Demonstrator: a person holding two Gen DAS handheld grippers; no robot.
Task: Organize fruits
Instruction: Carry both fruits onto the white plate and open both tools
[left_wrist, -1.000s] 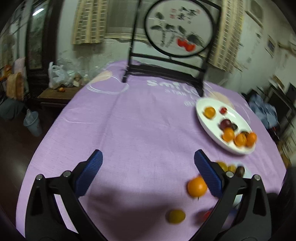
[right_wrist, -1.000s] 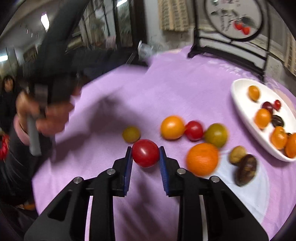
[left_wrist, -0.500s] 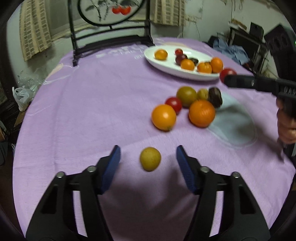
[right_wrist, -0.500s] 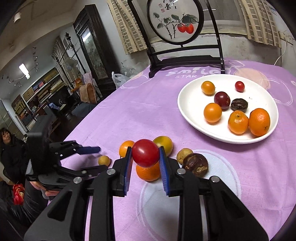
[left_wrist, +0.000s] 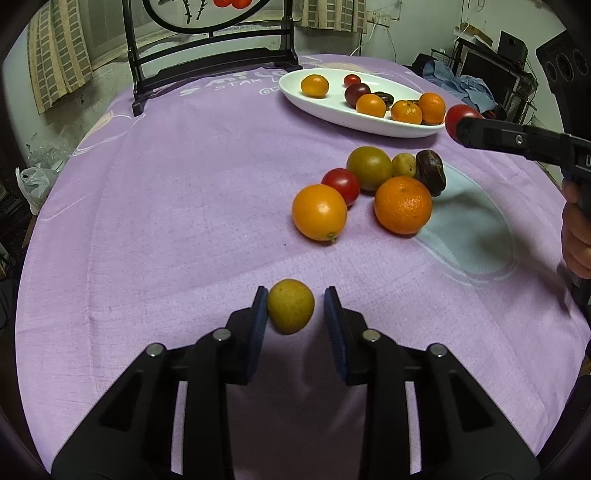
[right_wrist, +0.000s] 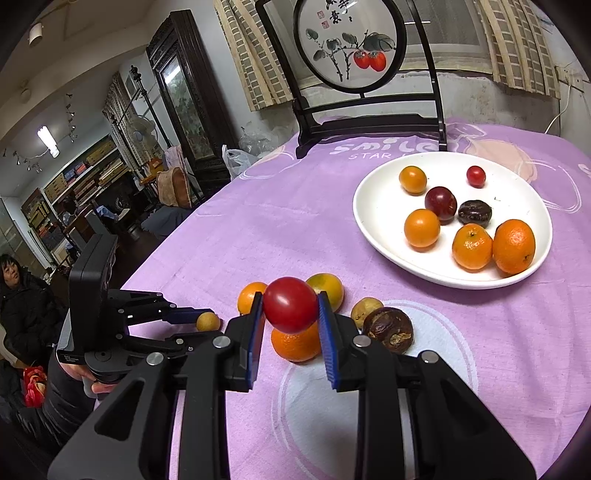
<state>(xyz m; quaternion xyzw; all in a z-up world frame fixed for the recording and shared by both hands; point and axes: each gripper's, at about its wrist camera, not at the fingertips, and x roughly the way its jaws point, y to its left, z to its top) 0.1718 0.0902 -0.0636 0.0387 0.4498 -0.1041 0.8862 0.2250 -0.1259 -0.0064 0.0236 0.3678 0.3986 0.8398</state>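
Observation:
My left gripper is open around a small yellow fruit on the purple tablecloth; its left pad touches the fruit and a gap shows on the right. My right gripper is shut on a red tomato and holds it above the loose fruit. That tomato also shows in the left wrist view, near the edge of the white plate. The plate holds several fruits. Loose on the cloth lie an orange, a mandarin, a red tomato, a green-yellow fruit and a dark date.
A black chair with a round painted panel stands at the table's far edge. The left hand-held gripper sits at the table's left edge in the right wrist view. A person sits at the far left. Furniture surrounds the table.
My left gripper has closed in around the yellow fruit, jaws much narrower. My right gripper has moved slightly toward the plate with the tomato held.

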